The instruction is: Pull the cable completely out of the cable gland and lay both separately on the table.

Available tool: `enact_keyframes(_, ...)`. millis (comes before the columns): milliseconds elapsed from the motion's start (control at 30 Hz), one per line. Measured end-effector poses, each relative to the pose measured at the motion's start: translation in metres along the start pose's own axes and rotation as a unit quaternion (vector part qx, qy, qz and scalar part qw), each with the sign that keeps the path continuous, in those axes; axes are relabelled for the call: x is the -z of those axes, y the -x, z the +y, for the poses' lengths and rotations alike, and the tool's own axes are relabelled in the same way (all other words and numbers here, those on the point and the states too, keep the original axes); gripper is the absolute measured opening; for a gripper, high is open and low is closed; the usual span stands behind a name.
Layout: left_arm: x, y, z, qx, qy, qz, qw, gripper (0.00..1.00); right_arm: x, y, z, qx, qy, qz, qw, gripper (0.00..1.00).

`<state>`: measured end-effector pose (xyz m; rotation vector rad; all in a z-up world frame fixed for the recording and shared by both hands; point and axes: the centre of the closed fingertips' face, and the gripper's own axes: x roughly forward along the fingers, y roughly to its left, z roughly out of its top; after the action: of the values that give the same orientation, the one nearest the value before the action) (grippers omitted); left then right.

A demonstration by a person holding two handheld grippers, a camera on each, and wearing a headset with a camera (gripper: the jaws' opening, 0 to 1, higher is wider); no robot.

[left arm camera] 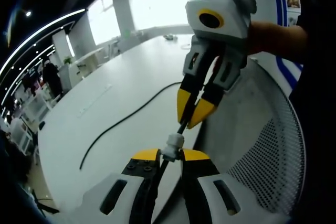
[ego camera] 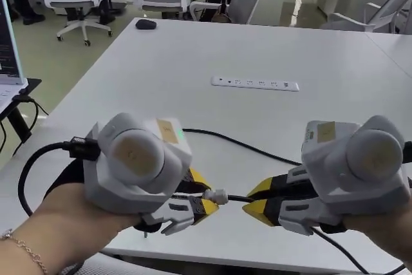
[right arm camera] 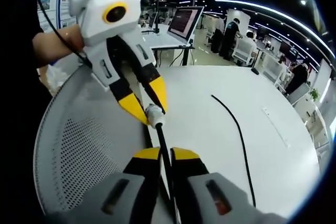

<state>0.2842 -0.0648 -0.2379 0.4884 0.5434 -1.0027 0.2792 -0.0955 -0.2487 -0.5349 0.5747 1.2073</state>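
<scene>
Left gripper clamps the white gland over the table's near edge, and right gripper pinches the black cable beside it, firmly it seems, though a weak pinch means jaws sliding along the cable.

power strip beyond cable, on table

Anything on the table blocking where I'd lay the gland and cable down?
Nothing visible does. The left gripper holds the cable gland and the right gripper holds the cable, at the near edge of the table. Ahead lies only the cable's own slack; the power strip sits farther back.
</scene>
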Motion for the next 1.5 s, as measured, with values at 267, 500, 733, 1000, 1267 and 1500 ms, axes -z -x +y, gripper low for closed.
enact_keyframes(267, 0.005, 0.003, 0.004, -0.006, 0.003, 0.003, 1.0000, 0.17, 0.011, 0.007, -0.004, 0.009, -0.005, 0.008, 0.9999, 0.04)
enact_keyframes(500, 0.010, 0.009, 0.012, -0.016, 0.010, 0.005, 0.9998, 0.17, 0.027, 0.018, -0.014, 0.027, -0.020, 0.019, 0.9993, 0.04)
enact_keyframes(733, 0.011, 0.012, 0.018, -0.024, 0.010, 0.007, 0.9996, 0.17, 0.043, 0.032, -0.026, 0.049, -0.034, 0.031, 0.9977, 0.03)
enact_keyframes(1000, 0.011, 0.015, 0.022, -0.030, 0.009, 0.008, 0.9995, 0.17, 0.074, 0.048, -0.039, 0.079, -0.040, 0.071, 0.9935, 0.03)
enact_keyframes(1267, 0.009, 0.017, 0.025, -0.032, 0.007, 0.007, 0.9994, 0.17, 0.103, 0.056, -0.042, 0.095, -0.044, 0.115, 0.9878, 0.03)
enact_keyframes(1500, 0.006, 0.017, 0.025, -0.035, 0.004, 0.002, 0.9994, 0.17, 0.114, 0.052, -0.036, 0.089, -0.052, 0.132, 0.9859, 0.03)
